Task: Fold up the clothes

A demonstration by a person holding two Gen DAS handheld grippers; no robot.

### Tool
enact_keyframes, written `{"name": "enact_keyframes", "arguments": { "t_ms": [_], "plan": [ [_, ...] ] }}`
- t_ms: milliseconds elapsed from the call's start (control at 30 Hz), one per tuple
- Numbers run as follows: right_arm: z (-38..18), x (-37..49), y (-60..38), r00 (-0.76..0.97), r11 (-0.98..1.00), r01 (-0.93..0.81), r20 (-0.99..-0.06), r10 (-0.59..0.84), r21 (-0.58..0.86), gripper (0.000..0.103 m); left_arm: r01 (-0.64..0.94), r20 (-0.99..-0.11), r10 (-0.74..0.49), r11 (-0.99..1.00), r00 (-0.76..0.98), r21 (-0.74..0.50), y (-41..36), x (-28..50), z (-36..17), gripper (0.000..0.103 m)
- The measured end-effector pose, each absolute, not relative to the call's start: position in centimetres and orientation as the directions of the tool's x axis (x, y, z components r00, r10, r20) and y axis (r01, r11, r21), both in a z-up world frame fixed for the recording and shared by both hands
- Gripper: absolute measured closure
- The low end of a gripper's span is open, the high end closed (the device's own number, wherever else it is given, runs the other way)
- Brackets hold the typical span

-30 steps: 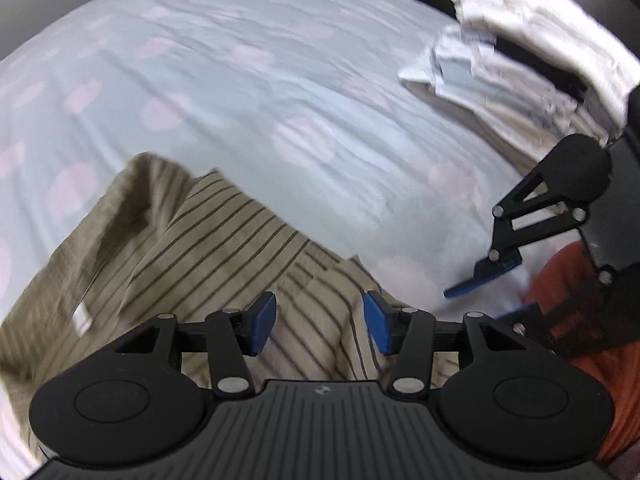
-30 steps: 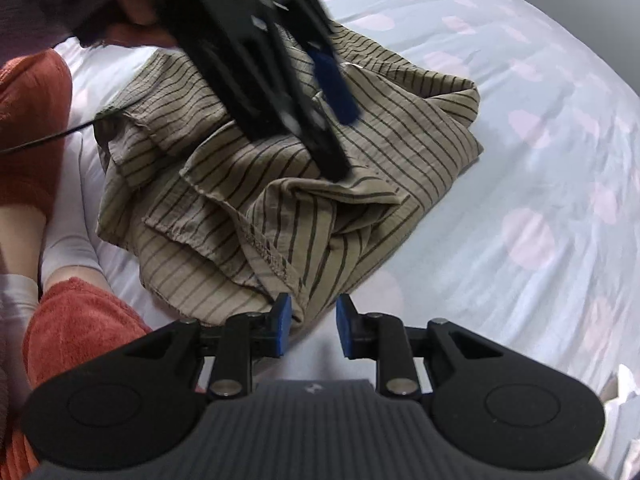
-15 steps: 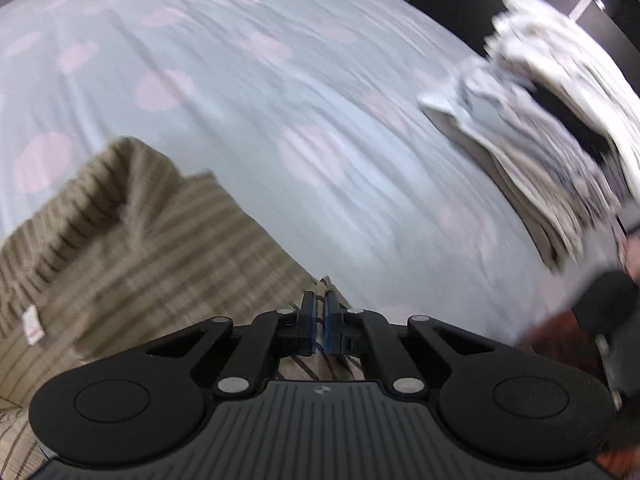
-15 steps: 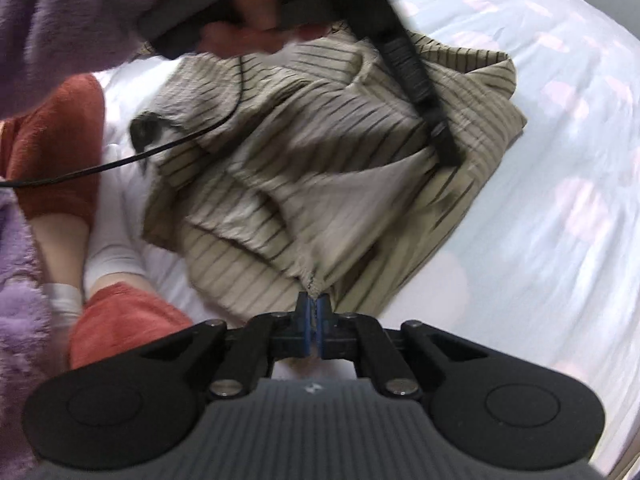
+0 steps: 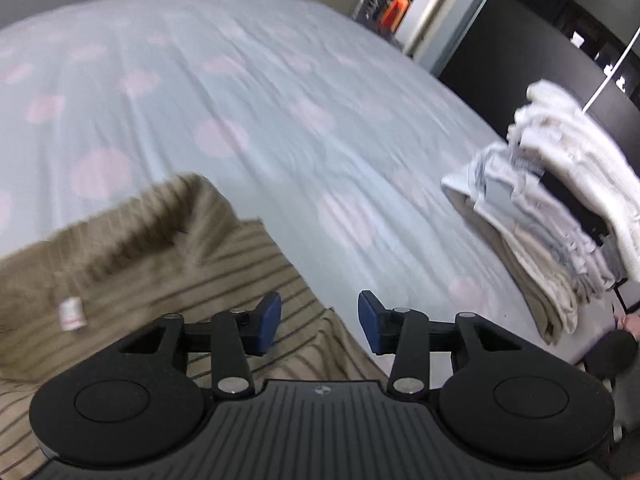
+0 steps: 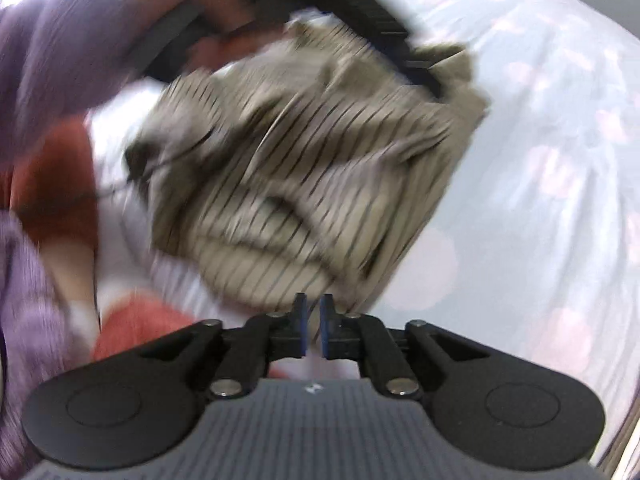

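Letting go: both grippers pinched the striped shirt (image 6: 304, 184) half a second back, now both sets of fingers are opening again, so EARLIER grip is gone

Left gripper (image 5: 319, 322): fingers about half spread, nothing between the pads, cloth just lies under and beside the left one

Right gripper (image 6: 313, 326): only a narrow gap so far, I don't see fabric in it, the shirt's near hem sits just past the tips

What it means: looks like a release after a tug or a fold-over, so one step of the fold is probably done and a fresh grab comes next

Where the shirt is: on the bed (image 5: 280, 92), near edge, bunched and creased, close to the person's knees

Which way it points: hard to say, too blurry and rumpled; in the right wrist view the long axis seems to run diagonally from near-left to far-right, white tag (image 5: 71, 314) showing on the left side

Also there: stack of folded clothes (image 5: 560, 216) well apart, on the right
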State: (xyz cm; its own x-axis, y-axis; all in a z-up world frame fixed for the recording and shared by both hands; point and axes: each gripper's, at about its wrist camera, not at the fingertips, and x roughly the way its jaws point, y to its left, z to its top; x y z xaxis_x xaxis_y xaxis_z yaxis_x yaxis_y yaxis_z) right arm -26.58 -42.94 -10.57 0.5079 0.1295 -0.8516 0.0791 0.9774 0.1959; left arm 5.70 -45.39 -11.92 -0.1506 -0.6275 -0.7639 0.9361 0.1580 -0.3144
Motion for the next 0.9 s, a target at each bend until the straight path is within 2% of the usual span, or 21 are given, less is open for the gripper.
{"name": "enact_keyframes", "arguments": {
  "t_ms": [67, 233, 333, 400, 433, 567, 700, 767, 900],
  "plan": [
    [-10.2, -26.3, -44.0, 0.557, 0.964, 0.174, -0.827, 0.074, 0.203, 0.071, 0.941, -0.756, -0.647, 0.19, -0.096, -0.282, -43.4, 6.3, -10.6, 0.063],
    [-10.8, -25.0, -46.1, 0.665, 0.867, 0.37, -0.747, 0.004, 0.334, 0.07, 0.926, -0.757, -0.648, 0.33, 0.083, -0.181, -36.6, 8.4, -8.9, 0.062],
    [-12.0, -23.8, -46.8, 0.689, 0.809, 0.449, -0.724, -0.043, 0.379, 0.066, 0.872, -0.761, -0.625, 0.458, 0.177, -0.172, -31.7, 10.3, -9.3, 0.06],
    [-12.8, -22.9, -47.4, 0.698, 0.782, 0.471, -0.714, -0.049, 0.407, 0.052, 0.825, -0.76, -0.611, 0.533, 0.222, -0.187, -28.7, 11.4, -9.7, 0.054],
    [-13.2, -22.5, -47.7, 0.702, 0.77, 0.482, -0.71, -0.053, 0.418, 0.05, 0.798, -0.759, -0.604, 0.57, 0.244, -0.197, -27.3, 12.0, -10.1, 0.054],
    [-14.7, -21.8, -48.2, 0.704, 0.741, 0.517, -0.705, -0.083, 0.429, 0.051, 0.665, -0.767, -0.575, 0.694, 0.285, -0.274, -22.6, 14.4, -11.7, 0.054],
    [-15.6, -21.8, -48.2, 0.712, 0.729, 0.522, -0.697, -0.086, 0.443, 0.056, 0.586, -0.768, -0.611, 0.7, 0.193, -0.409, -21.1, 15.9, -14.5, 0.053],
    [-15.9, -21.8, -48.1, 0.706, 0.726, 0.529, -0.703, -0.089, 0.44, 0.056, 0.572, -0.803, -0.573, 0.718, 0.163, -0.396, -21.6, 16.1, -16.0, 0.053],
    [-16.5, -21.5, -47.7, 0.676, 0.74, 0.54, -0.73, -0.097, 0.402, 0.067, 0.562, -0.818, -0.561, 0.722, 0.132, -0.404, -22.2, 16.4, -17.0, 0.054]
  ]
}}
